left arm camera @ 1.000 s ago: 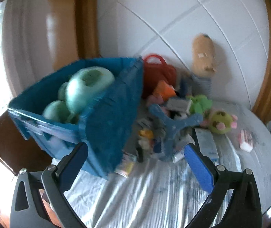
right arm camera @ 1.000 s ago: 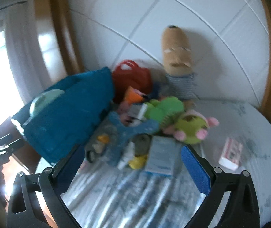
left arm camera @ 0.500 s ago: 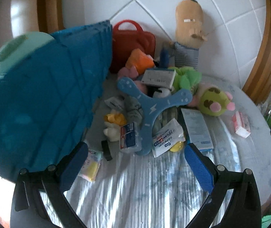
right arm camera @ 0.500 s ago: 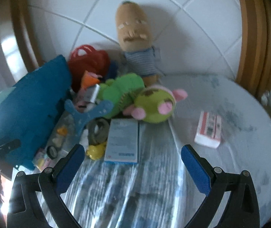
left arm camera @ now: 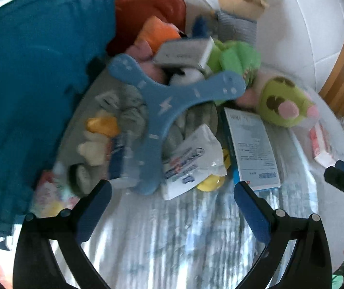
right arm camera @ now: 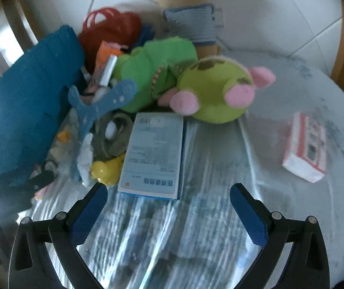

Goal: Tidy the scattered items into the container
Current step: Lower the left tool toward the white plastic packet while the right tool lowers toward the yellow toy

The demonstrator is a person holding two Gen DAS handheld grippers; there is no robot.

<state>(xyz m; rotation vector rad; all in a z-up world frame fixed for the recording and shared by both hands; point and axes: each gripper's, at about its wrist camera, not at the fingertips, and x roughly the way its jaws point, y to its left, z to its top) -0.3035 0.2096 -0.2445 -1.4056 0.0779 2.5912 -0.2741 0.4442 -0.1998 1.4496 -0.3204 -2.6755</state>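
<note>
Hovering over the toy pile, both claws spread wide, empty.
Left gripper faces the blue boomerang; right gripper the flat box.

Tan plush doll head cut off at top; small pack beside blue container blurred, perhaps snack.

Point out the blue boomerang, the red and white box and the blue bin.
Boomerang (left arm camera: 164, 106), left wrist view: the hub where its three arms meet.
Red and white box (right arm camera: 305, 148), right wrist view: middle of its top face.
Bin (left arm camera: 34, 77), left wrist view: its outer side wall.
</note>
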